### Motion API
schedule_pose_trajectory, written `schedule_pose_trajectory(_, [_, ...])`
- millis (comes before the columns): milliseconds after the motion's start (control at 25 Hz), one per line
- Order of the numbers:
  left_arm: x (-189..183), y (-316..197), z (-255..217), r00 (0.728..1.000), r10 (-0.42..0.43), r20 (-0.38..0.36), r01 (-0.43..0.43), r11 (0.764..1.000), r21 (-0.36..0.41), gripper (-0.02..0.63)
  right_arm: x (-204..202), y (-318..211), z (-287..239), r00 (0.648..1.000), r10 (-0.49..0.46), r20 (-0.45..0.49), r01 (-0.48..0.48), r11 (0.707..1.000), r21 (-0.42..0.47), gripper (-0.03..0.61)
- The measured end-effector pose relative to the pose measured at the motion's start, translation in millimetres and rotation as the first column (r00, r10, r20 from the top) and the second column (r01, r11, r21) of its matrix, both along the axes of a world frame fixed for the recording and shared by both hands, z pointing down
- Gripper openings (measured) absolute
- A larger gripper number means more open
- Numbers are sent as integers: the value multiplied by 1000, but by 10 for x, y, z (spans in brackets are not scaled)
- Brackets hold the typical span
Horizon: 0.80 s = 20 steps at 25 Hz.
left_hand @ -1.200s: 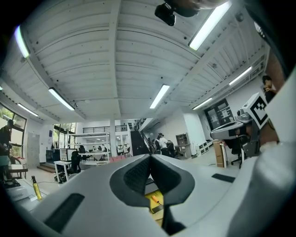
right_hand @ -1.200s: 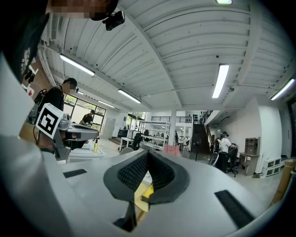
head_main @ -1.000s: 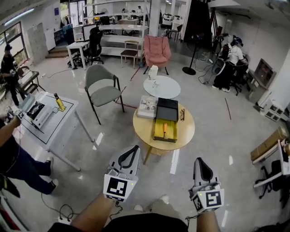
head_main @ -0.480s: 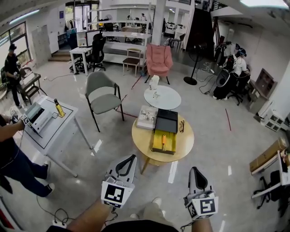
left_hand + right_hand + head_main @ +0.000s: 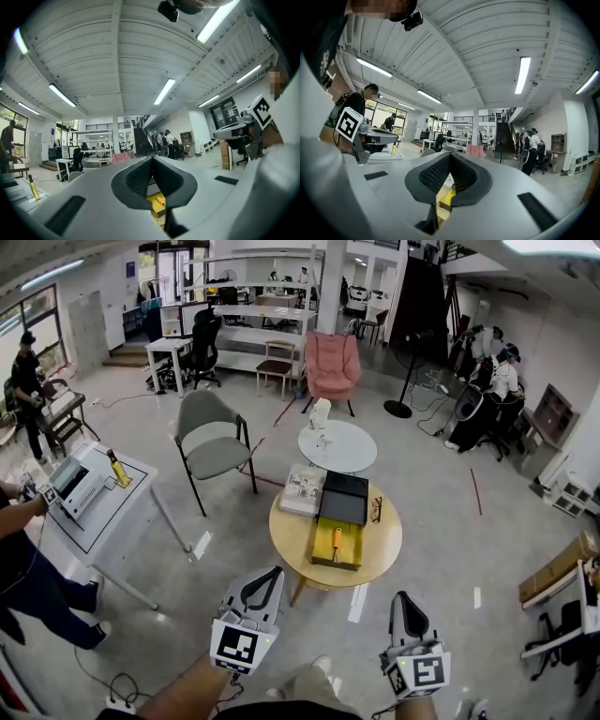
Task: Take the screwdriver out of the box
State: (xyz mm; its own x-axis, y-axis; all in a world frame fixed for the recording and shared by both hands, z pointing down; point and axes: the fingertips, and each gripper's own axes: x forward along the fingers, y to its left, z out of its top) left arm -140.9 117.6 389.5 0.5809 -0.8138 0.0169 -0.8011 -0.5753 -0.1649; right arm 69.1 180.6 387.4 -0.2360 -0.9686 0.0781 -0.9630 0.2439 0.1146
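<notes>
On a round wooden table (image 5: 286, 538) ahead lies an open box (image 5: 322, 550) with a yellow lining and a black lid (image 5: 345, 500) folded back. An orange-handled screwdriver (image 5: 337, 539) rests inside it. My left gripper (image 5: 274, 572) and right gripper (image 5: 401, 597) are both shut and empty, held level over the floor well short of the table. Through the gap under the left jaws, the left gripper view shows the yellow box (image 5: 154, 205) and the screwdriver (image 5: 160, 200). A corner of the box (image 5: 446, 198) also shows in the right gripper view.
A booklet (image 5: 302, 489) and glasses (image 5: 376, 510) lie on the wooden table. Behind it stand a small white round table (image 5: 347, 448), a grey chair (image 5: 214, 432) and a pink armchair (image 5: 333, 360). At the left a person (image 5: 23, 563) stands by a white table (image 5: 117, 507).
Both grippers, still shut, have advanced towards the round table, which now sits a little nearer and lower in the head view.
</notes>
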Motion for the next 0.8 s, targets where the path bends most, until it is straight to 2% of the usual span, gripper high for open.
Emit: schedule_pose_trajectory(800, [716,-820,305,1000,11,14,-10,998,-60,12,632,-868,259,1000,-14,14,15,998,-53,15])
